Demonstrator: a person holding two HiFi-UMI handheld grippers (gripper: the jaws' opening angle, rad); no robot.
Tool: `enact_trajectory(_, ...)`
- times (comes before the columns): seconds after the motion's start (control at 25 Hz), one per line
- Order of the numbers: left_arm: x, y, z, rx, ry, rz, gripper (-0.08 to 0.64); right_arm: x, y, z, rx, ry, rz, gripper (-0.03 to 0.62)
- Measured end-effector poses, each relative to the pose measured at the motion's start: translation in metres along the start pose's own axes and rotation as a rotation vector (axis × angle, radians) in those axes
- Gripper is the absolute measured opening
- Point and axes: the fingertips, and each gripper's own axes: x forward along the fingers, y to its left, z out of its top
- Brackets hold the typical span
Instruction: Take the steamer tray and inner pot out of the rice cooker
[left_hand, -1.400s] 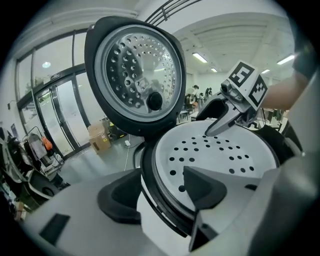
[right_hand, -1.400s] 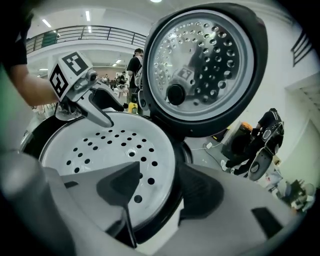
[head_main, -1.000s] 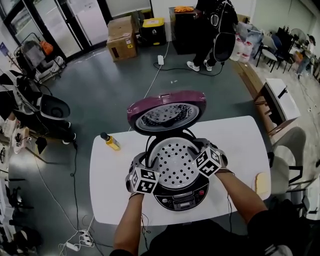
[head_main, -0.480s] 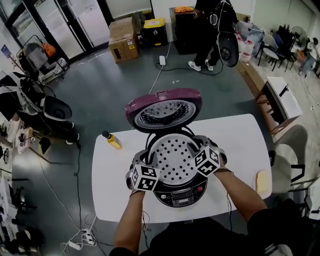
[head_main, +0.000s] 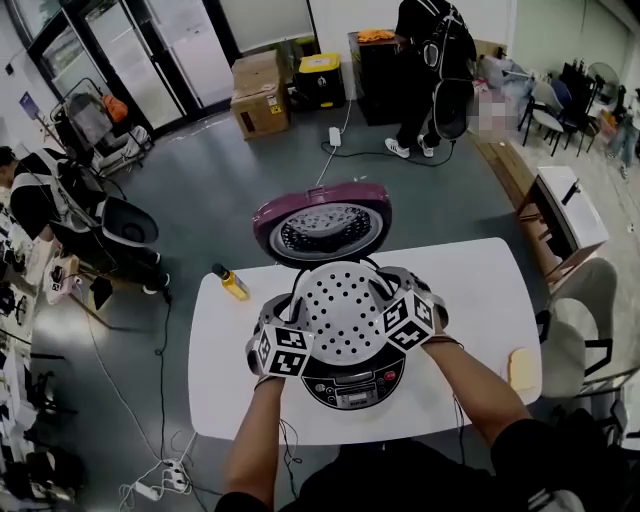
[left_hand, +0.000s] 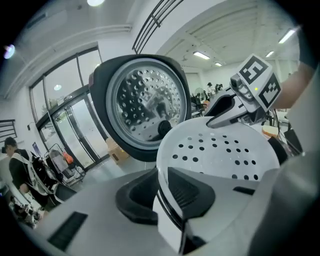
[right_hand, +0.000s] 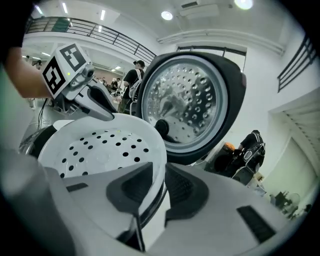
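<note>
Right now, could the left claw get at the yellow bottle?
Probably not yet: the left claw has just closed on the rim of the steamer tray. The yellow bottle sits to its left, bare table between, so only that grip hinders.

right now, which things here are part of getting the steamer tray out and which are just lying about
Job in hand: steamer tray; open rice cooker; left hand-held gripper, jaws just closed onto the tray's rim; right hand-held gripper, shut on the opposite rim.
Lying about: yellow bottle and pale yellow pad on the table; cardboard boxes on the floor.
</note>
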Motion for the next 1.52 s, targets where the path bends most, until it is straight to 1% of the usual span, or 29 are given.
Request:
enact_trajectory(0.16, -0.027, 0.008, 0.028, 0.007, -0.046, 0.063, 0.063, -0.026, -0.017, 0.029, -0.015, -0.077, -0.039, 0.071)
enact_trajectory(0.28, -0.054, 0.01, 0.048, 0.009, -0.081, 0.106, 0.061, -0.051, -0.024, 0.048, -0.027, -0.135, -0.051, 0.069)
enact_trajectory(0.4, -0.08, 0.021, 0.055, 0.01, -0.108, 0.147, 0.06, -0.071, -0.02, 0.074, -0.035, -0.19, -0.055, 0.067)
enact_trajectory(0.52, -0.098, 0.035, 0.051, -0.004, -0.123, 0.175, 0.058, -0.078, -0.01, 0.097, -0.051, -0.216, -0.066, 0.066)
enact_trajectory(0.72, -0.129, 0.059, 0.021, -0.028, -0.126, 0.181, 0.058, -0.075, 0.027, 0.129, -0.072, -0.22, -0.059, 0.061)
enact_trajectory(0.88, -0.155, 0.087, -0.008, -0.04, -0.139, 0.179, 0.055, -0.069, 0.064, 0.158, -0.076, -0.218, -0.062, 0.061)
enact_trajectory(1.16, -0.194, 0.136, -0.075, -0.098, -0.118, 0.183, 0.051, -0.046, 0.14, 0.202, -0.083, -0.211, -0.024, 0.062)
enact_trajectory(1.4, -0.219, 0.172, -0.139, -0.129, -0.07, 0.203, 0.051, -0.012, 0.204, 0.229, -0.095, -0.199, 0.029, 0.063)
enact_trajectory(1.52, -0.228, 0.186, -0.178, -0.165, -0.038, 0.211, 0.051, 0.01, 0.24, 0.239, -0.103, -0.182, 0.07, 0.063)
